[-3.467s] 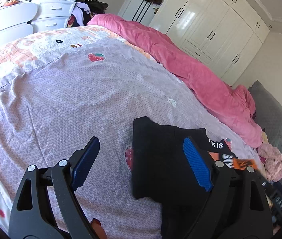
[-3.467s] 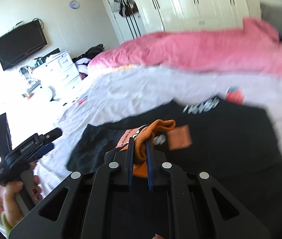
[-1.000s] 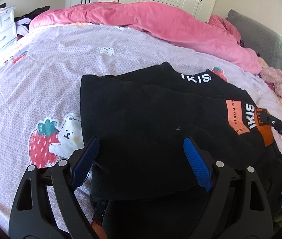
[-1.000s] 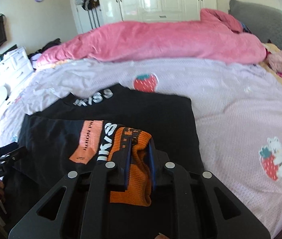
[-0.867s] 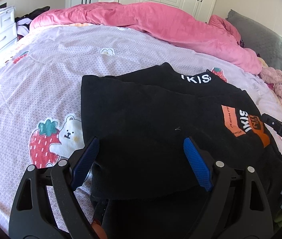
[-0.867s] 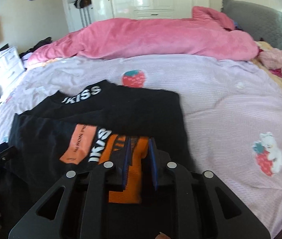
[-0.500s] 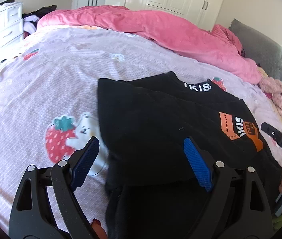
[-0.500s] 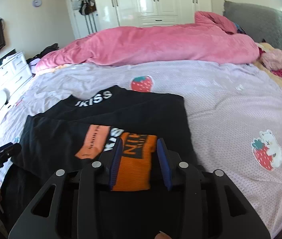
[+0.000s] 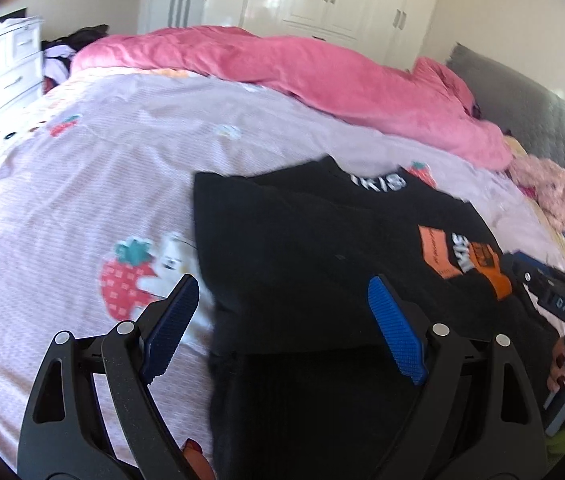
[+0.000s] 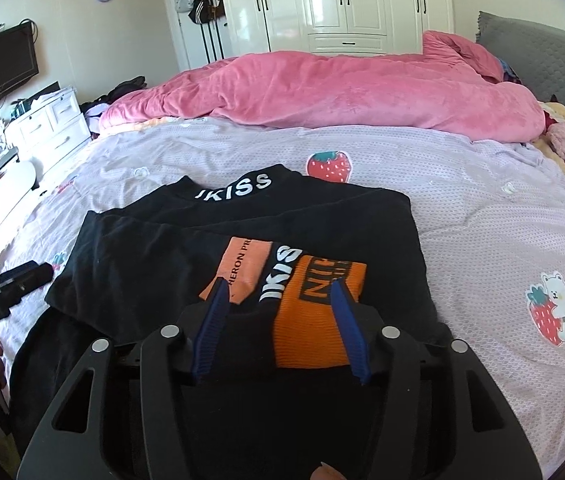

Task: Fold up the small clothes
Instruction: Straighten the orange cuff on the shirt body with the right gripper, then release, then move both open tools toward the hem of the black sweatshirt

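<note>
A small black top (image 10: 242, 236) with white "KISS" lettering lies partly folded on the lilac bedsheet (image 10: 502, 216). Its sleeve with the orange cuff (image 10: 318, 312) lies folded across the body. My right gripper (image 10: 282, 320) is open just above the cuff, holding nothing. In the left wrist view the top (image 9: 302, 248) lies ahead, and my left gripper (image 9: 282, 312) is open and empty over its left edge. The right gripper (image 9: 554, 300) shows at that view's right edge.
A rolled pink duvet (image 10: 342, 88) lies across the far side of the bed. A pink fluffy garment (image 9: 550, 196) and a grey headboard (image 10: 542, 60) are at the right. White drawers (image 10: 50, 124) stand at the left, wardrobes (image 10: 342, 0) behind.
My right gripper has opened and let go of the orange cuff, which now lies flat on the top. My left gripper has drawn back and left a little, staying open.
</note>
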Action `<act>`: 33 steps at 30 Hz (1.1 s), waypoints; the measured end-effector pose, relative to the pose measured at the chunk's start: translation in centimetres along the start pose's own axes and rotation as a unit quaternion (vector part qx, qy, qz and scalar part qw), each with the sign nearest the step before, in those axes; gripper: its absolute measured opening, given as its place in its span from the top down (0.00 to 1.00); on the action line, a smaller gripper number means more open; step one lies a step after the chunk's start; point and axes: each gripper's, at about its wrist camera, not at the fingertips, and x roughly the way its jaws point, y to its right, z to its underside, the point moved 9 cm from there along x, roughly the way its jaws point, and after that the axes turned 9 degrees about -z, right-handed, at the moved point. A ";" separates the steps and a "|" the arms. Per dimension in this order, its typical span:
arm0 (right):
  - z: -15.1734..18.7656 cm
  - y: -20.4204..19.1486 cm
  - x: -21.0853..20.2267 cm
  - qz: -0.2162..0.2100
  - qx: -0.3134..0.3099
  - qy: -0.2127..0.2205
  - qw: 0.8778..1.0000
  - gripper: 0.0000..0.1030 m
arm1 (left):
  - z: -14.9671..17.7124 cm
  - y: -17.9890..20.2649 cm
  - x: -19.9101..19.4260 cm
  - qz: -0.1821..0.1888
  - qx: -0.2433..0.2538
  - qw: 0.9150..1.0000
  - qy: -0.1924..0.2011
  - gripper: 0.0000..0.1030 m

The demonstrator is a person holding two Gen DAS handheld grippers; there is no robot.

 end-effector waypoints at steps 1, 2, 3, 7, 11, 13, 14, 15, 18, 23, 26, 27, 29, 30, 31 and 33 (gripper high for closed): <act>0.1 -0.1 0.0 -0.001 -0.001 -0.001 1.000 0.48 | 0.2 0.5 0.1 0.002 0.007 1.000 -0.001 0.23; 0.2 -0.3 0.1 -0.002 -0.003 -0.003 1.000 0.48 | 0.3 0.9 0.2 0.003 0.011 1.000 -0.003 0.23; 0.2 -0.4 0.1 -0.003 -0.004 -0.004 1.000 0.47 | 0.5 1.3 0.3 0.007 0.015 1.000 -0.005 0.23; 0.4 -0.9 0.3 -0.006 -0.008 -0.007 1.000 0.45 | 0.6 2.3 1.1 0.016 0.020 1.000 -0.008 0.23; 0.6 -1.5 0.5 -0.010 -0.015 -0.010 1.000 0.41 | 1.0 2.6 2.3 0.002 0.028 0.999 -0.023 0.23; 0.7 -1.8 0.6 -0.011 -0.019 -0.012 1.000 0.41 | 1.5 2.3 2.9 -0.006 0.027 0.999 -0.040 0.21; 0.7 -1.9 0.6 -0.012 -0.020 -0.012 1.000 0.41 | 1.7 2.1 3.1 -0.011 0.027 0.999 -0.043 0.20; 0.8 -2.0 0.6 -0.014 -0.021 -0.013 1.000 0.41 | 1.8 1.8 3.2 -0.017 0.026 0.998 -0.047 0.17; 1.0 -2.0 1.0 -0.014 -0.021 -0.022 0.999 0.34 | 2.2 1.3 3.5 -0.019 0.021 0.998 -0.058 0.17; 2.4 -0.5 2.2 0.004 0.000 -0.062 0.998 0.31 | 2.3 1.0 3.5 -0.018 0.020 0.998 -0.061 0.17; 3.4 0.2 3.2 0.005 0.011 -0.086 0.996 0.31 | 2.2 1.0 3.3 -0.017 0.019 0.998 -0.058 0.17; 3.5 0.2 3.3 0.005 0.010 -0.087 0.996 0.31 | 2.2 1.0 3.2 -0.016 0.018 0.998 -0.057 0.17; 3.5 0.0 3.3 0.004 0.005 -0.087 0.996 0.27 | 2.2 0.9 3.1 -0.014 0.016 0.998 -0.056 0.17; 3.5 -0.2 3.2 0.001 0.005 -0.086 0.996 0.26 | 2.2 0.8 2.9 -0.013 0.014 0.998 -0.055 0.16; 3.5 -0.2 3.1 0.001 0.005 -0.085 0.996 0.26 | 2.1 0.7 2.9 -0.013 0.013 0.998 -0.054 0.16; 3.4 -0.3 3.0 -0.001 0.004 -0.082 0.997 0.26 | 2.0 0.6 2.7 -0.012 0.010 0.999 -0.052 0.16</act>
